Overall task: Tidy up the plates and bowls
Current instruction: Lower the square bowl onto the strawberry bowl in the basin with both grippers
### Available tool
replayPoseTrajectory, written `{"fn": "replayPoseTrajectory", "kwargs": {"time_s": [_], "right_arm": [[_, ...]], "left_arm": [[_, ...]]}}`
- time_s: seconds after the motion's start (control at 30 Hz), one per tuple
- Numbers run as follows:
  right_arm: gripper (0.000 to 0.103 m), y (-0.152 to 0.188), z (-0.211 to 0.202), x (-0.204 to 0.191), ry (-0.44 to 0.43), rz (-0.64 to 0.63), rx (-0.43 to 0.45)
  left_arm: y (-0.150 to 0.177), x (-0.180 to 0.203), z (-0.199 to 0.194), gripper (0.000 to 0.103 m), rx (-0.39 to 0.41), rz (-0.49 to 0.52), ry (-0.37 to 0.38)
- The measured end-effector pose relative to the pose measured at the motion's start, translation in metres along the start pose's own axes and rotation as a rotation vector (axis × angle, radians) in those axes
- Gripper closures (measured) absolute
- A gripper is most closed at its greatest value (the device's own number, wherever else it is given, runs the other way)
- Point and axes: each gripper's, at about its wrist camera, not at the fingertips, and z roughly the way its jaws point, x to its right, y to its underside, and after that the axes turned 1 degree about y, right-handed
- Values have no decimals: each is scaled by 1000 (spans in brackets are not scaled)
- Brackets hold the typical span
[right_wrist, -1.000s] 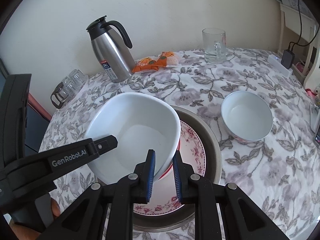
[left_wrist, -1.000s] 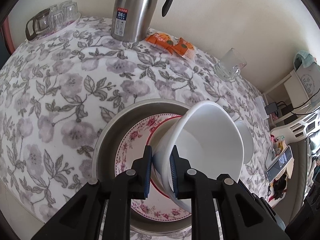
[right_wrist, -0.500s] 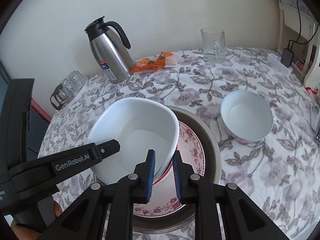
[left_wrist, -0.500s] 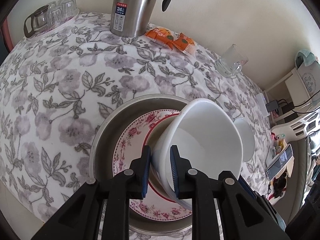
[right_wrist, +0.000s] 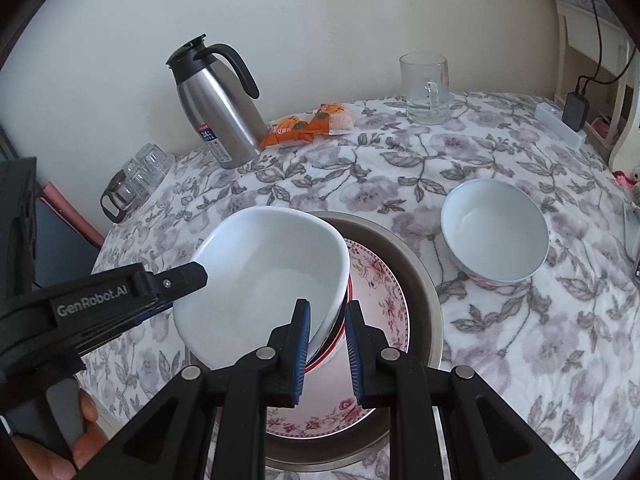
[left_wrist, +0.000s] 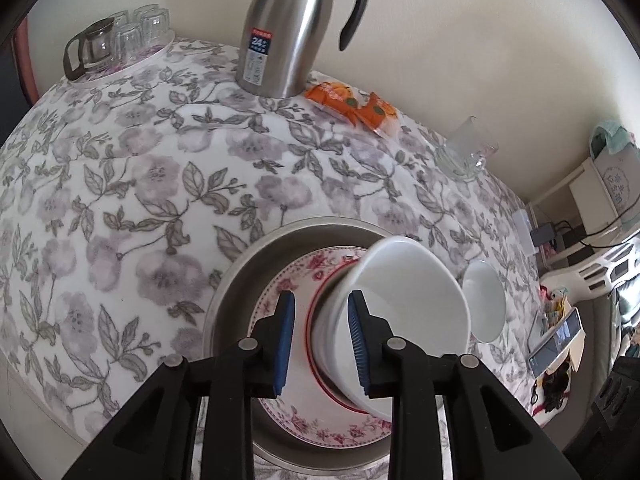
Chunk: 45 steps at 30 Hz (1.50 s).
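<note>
A large white bowl (right_wrist: pixel 268 276) sits tilted in the lower middle of both views, its base on a red-rimmed dish (left_wrist: pixel 320 344) that lies on a rose-patterned plate (right_wrist: pixel 380 280), and the plate lies in a round metal pan (right_wrist: pixel 420 280) on the flowered tablecloth (left_wrist: pixel 120 200). The right gripper (right_wrist: pixel 327 350), at the bottom of the right wrist view, is clamped on the near right side of the bowl's rim, one blue pad inside the wall and the other outside it. The left gripper (left_wrist: pixel 321 344), at the bottom of the left wrist view, has just been opening its jaws: the bowl's wall stands between them, the right pad lies against the inside of the bowl, and a clear gap shows between the left pad and the outer wall, so it no longer pinches the rim. In the right wrist view the left gripper's black body reaches in from the lower left to the bowl's left edge, with a hand (right_wrist: pixel 60 440) on its grey handle in the bottom left corner. A second, smaller white bowl (right_wrist: pixel 494 230) stands upright on the cloth at the right of the frame, just beside the pan. Toward the top of the frame stand a steel jug (right_wrist: pixel 218 108) with a black handle, orange snack packets (right_wrist: pixel 308 124) beside it, and a glass mug (right_wrist: pixel 426 88) to the right. A cluster of small glasses (left_wrist: pixel 116 40) sits in the upper left of the left wrist view.
</note>
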Motion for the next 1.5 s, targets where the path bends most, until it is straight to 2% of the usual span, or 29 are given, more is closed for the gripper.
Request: {"fn": "replayPoseTrajectory", "kwargs": {"time_s": [0.17,0.23,0.3,0.6,0.97,1.27,1.5], "right_arm": [[84,0,0,0,-2,2,1],[84,0,0,0,3,-3,1],[84,0,-1,0,-4,-1,3],[82,-2,-9,-2,10,-5,35],[81,-3,-12,-2,13,-9,52],[81,-1,-3,-1,-7,4,8],[81,0,-3,0,18,9,2]], "left_arm": [[0,2,2,75,25,10,15],[1,4,3,84,27,19,34],[1,5,4,86,22,16,54],[3,4,8,86,-28,17,63],[4,8,3,86,-22,41,51],[5,6,9,86,-35,36,41],[4,4,5,86,-25,21,48]]}}
